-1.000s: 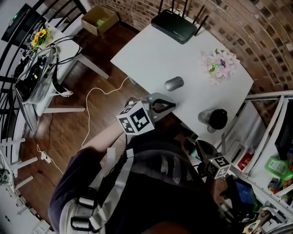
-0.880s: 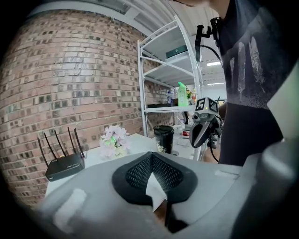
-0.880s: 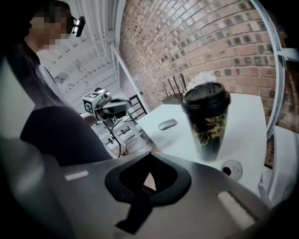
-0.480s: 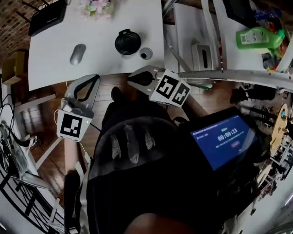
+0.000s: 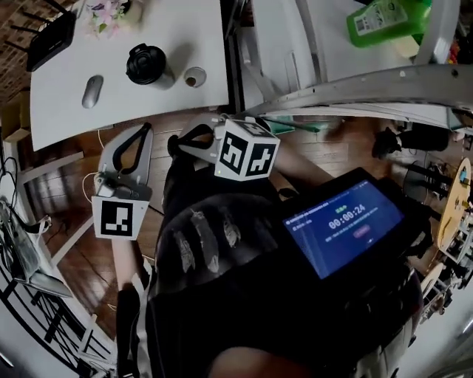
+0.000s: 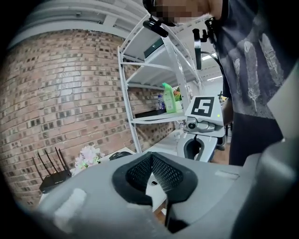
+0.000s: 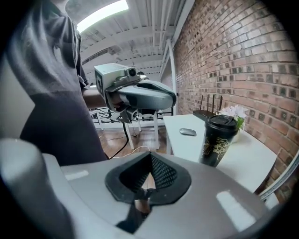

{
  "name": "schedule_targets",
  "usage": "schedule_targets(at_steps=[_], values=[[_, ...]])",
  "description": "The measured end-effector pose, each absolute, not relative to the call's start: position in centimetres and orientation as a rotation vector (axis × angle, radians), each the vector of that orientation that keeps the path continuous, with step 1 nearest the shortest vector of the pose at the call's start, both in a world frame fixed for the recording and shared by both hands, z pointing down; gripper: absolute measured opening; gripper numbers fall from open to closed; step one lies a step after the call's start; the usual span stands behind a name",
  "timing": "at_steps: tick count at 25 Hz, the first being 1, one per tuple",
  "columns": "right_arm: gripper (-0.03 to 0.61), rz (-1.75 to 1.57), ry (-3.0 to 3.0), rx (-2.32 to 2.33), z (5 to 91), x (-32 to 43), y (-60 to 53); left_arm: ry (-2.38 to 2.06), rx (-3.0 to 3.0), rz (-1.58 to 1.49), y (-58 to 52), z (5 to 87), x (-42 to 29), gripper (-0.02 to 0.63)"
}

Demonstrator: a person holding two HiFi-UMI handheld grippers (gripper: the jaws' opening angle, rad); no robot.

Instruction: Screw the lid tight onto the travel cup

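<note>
On the table [image 5: 185, 33], one travel cup [image 5: 146, 65]

Travel cup [image 5: 145, 65] on table [image 5: 194, 29], mouse [image 5: 92, 91] left of it, flowers [image 5: 106, 11] and router [image 5: 50, 40] behind, shelf rack [image 5: 295, 44] at right

Head view: flowers [image 5: 107, 10], green bottle [image 5: 380, 18] cut by top edge; tablet screen [image 5: 344, 225] small txt unreadable.
</note>
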State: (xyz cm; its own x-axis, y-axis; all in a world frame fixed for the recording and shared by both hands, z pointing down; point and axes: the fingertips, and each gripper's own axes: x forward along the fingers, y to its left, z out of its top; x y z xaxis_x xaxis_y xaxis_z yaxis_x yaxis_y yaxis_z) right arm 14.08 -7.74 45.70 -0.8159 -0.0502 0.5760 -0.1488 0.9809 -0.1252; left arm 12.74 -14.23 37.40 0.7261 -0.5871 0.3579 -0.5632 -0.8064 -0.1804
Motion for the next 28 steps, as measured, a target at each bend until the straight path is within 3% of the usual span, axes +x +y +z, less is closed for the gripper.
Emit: schedule_targets(at_steps=[14,28], values=[[0.005,0.227,-2.522,0.126,46.1,12.5,-4.3,0.986,-2.82,-0.699,-9.1,38.6,9.6,0.002],[0.005,0.173,-2.566,0.436,40.5,-0.9,1.5,0.901,-2.908,-0.447,-2.1,37.4,-4.2,0.002]])
